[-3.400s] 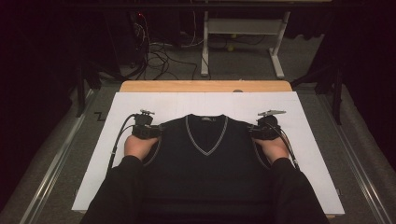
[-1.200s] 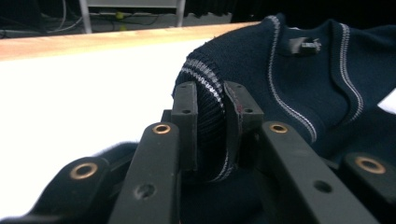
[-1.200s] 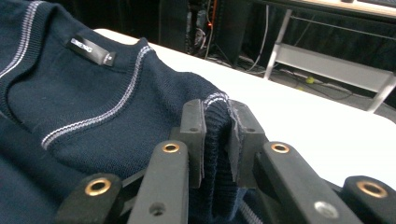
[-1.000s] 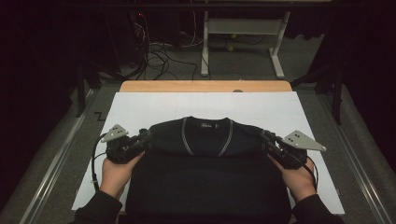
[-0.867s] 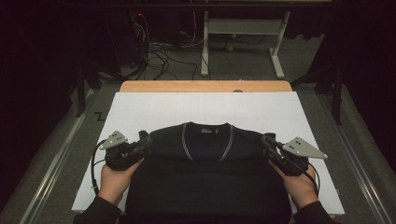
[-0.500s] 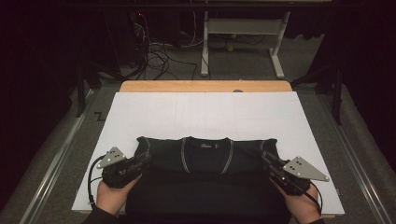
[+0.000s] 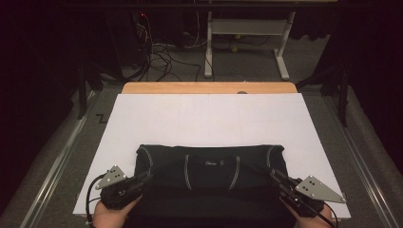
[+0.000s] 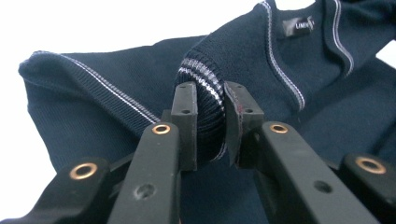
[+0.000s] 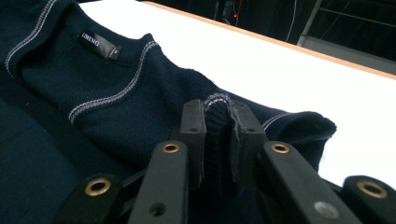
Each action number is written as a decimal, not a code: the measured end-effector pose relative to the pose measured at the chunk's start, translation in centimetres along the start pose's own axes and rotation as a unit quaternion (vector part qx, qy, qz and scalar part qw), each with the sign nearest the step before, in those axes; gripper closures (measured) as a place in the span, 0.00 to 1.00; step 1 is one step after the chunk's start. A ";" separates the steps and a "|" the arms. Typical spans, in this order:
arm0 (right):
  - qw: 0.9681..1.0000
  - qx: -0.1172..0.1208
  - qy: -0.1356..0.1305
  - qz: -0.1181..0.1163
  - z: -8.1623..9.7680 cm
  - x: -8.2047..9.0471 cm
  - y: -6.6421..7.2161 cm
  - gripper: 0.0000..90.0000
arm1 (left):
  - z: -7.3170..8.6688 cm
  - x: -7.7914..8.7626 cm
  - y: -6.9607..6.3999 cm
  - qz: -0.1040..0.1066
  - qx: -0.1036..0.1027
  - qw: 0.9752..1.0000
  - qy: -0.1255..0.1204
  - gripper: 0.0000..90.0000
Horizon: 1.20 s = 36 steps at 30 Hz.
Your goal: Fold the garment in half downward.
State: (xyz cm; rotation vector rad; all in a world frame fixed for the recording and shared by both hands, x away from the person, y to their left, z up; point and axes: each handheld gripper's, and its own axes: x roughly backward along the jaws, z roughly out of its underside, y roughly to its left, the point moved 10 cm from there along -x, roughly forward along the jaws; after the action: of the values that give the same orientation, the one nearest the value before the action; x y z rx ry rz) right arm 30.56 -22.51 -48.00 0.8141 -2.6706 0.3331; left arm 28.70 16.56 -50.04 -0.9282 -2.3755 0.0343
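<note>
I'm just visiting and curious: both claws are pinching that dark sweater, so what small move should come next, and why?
Probably lower the fold onto the sweater and let go. The left claw and right claw each pinch a shoulder edge, and the top half already seems doubled toward the near edge of the table.

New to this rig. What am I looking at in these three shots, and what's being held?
No robot here: a person holds hand-held tongs, one in each hand. The high view looks down from above the person's side of the table. The left tongs and right tongs each pinch a side of a dark navy sweater vest lying on the white surface, folded over toward the person. The other two pictures come from cameras riding on the tongs: each looks along its own black jaws, shut on a ribbed, striped edge of the vest.
</note>
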 end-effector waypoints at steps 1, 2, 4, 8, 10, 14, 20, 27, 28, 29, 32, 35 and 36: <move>1.000 -0.001 0.001 -0.001 0.1 0.2 0.1 0.88 | 0.2 0.2 -0.1 0.001 -0.001 1.000 0.000 0.80; 1.000 -0.002 0.001 -0.002 0.2 0.4 0.3 0.88 | 0.3 0.5 -0.3 0.003 0.001 1.000 0.000 0.80; 1.000 -0.004 0.002 -0.002 0.4 0.7 0.4 0.88 | 0.7 1.0 -0.8 0.006 0.000 1.000 -0.002 0.80; 1.000 -0.010 0.002 -0.004 0.8 1.6 0.8 0.88 | 1.5 1.5 -1.7 0.013 -0.001 1.000 0.004 0.80; 1.000 -0.014 0.005 -0.005 1.0 2.0 0.9 0.87 | 1.7 1.7 -2.0 0.014 -0.002 1.000 0.006 0.80; 1.000 -0.017 0.009 -0.007 1.4 2.4 1.1 0.87 | 2.1 1.8 -2.1 0.013 -0.004 1.000 0.014 0.80; 0.999 -0.015 0.043 -0.014 2.6 1.9 1.4 0.87 | 3.8 0.4 -0.7 0.008 0.016 0.998 0.064 0.79; 0.996 -0.042 0.079 -0.017 4.0 1.1 0.9 0.64 | 4.0 -0.6 0.8 -0.013 0.028 0.997 0.071 0.56; 0.996 -0.047 0.072 -0.013 3.9 1.2 0.8 0.59 | 3.9 -0.5 1.1 -0.020 0.031 0.997 0.064 0.52; 0.997 -0.054 0.063 -0.009 3.6 1.3 0.5 0.54 | 3.8 -0.4 1.2 -0.024 0.032 0.997 0.061 0.46; 0.996 -0.070 0.047 0.003 3.3 1.4 -0.2 0.46 | 3.3 0.1 2.0 -0.048 0.030 0.997 0.042 0.37; 0.995 -0.088 0.041 0.018 3.2 1.1 -1.2 0.42 | 2.5 0.0 3.4 -0.088 0.014 0.996 0.031 0.24; 0.995 -0.091 0.039 0.022 3.2 0.9 -1.7 0.41 | 2.3 -0.1 3.7 -0.095 0.014 0.995 0.030 0.21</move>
State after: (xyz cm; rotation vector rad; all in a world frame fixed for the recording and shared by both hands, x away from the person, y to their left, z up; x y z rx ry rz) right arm 30.06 -25.29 -50.39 0.6725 -2.6018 0.1255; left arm 29.82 19.77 -52.81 -0.6781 -2.3898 -0.0346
